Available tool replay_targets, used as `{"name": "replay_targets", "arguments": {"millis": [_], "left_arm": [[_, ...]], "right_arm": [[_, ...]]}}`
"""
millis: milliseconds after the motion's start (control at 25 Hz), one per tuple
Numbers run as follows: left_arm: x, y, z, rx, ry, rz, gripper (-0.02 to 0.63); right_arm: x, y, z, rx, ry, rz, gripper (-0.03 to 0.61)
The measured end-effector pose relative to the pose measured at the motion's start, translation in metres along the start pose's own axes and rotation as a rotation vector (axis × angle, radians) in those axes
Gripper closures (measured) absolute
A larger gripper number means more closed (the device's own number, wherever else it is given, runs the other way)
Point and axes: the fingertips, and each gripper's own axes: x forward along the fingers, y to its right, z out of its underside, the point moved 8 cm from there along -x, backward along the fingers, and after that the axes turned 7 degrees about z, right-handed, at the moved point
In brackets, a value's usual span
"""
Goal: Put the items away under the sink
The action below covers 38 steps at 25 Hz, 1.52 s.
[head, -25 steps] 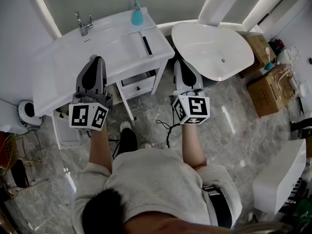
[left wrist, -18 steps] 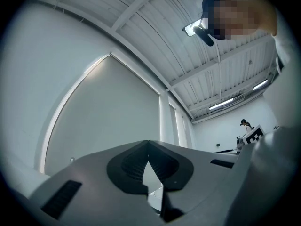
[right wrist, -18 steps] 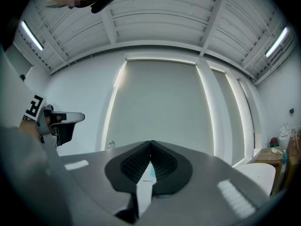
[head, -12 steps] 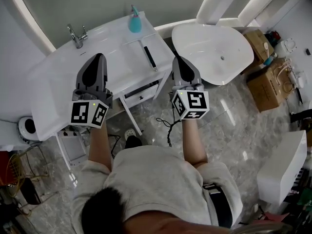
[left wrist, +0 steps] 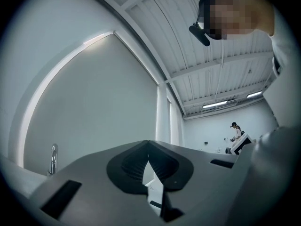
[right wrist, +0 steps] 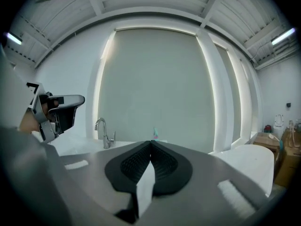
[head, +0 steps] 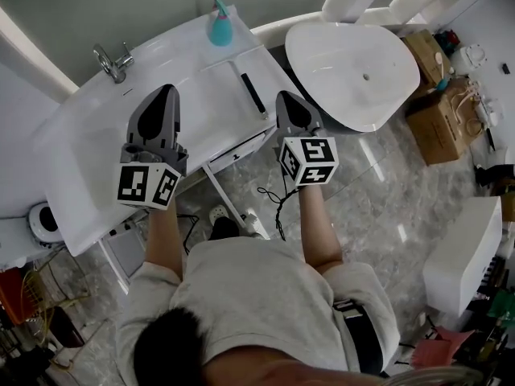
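Both your left gripper (head: 163, 93) and your right gripper (head: 286, 99) have their fingers pressed together on nothing, above the white worktop (head: 88, 135). The slim black stick (head: 253, 95) lies flat, its long axis running back-to-front, and in the head view shows just left of your right fingers. The teal bottle (head: 219, 26) stands upright at the back edge, well apart from both.

Grey marble floor (head: 386, 207), white bathtub (head: 354, 63)

no words or numbers can be read. the left marker cube (head: 147, 185) and right marker cube (head: 308, 160) bear only black-and-white square patterns. print on the cardboard boxes (head: 438, 127), if any, seems too small to read.
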Motion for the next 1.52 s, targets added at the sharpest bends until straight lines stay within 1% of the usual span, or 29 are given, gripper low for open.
{"name": "replay_targets", "arguments": {"millis": [320,400,560,640,840,1160,1320,1520], "left_arm": [[0.015,-0.031,0.030,-0.041,-0.049,0.058,0.606],[0.017,-0.035,0.037,-0.051,-0.061,0.069,0.606],[0.020,-0.043,0.047,-0.068,-0.078,0.084,0.606],[0.020,-0.049,0.052,-0.076,-0.084,0.089,0.606],[0.022,-0.056,0.061,-0.094,-0.101,0.098,0.606],[0.021,-0.067,0.069,-0.106,-0.124,0.093,0.606],[0.019,-0.072,0.071,-0.110,-0.134,0.083,0.606],[0.016,-0.081,0.076,-0.116,-0.143,0.070,0.606]], "right_arm": [[0.064,-0.008,0.048,-0.014,-0.195,-0.015,0.565],[0.077,-0.006,0.060,-0.013,-0.237,-0.012,0.548],[0.102,0.000,0.081,-0.015,-0.317,-0.004,0.535],[0.114,0.001,0.093,-0.020,-0.355,-0.004,0.515],[0.135,0.003,0.115,-0.065,-0.444,-0.010,0.471],[0.164,0.005,0.148,-0.124,-0.549,-0.023,0.417],[0.174,0.003,0.155,-0.150,-0.579,-0.018,0.416],[0.182,0.001,0.168,-0.173,-0.606,0.012,0.420]]}}
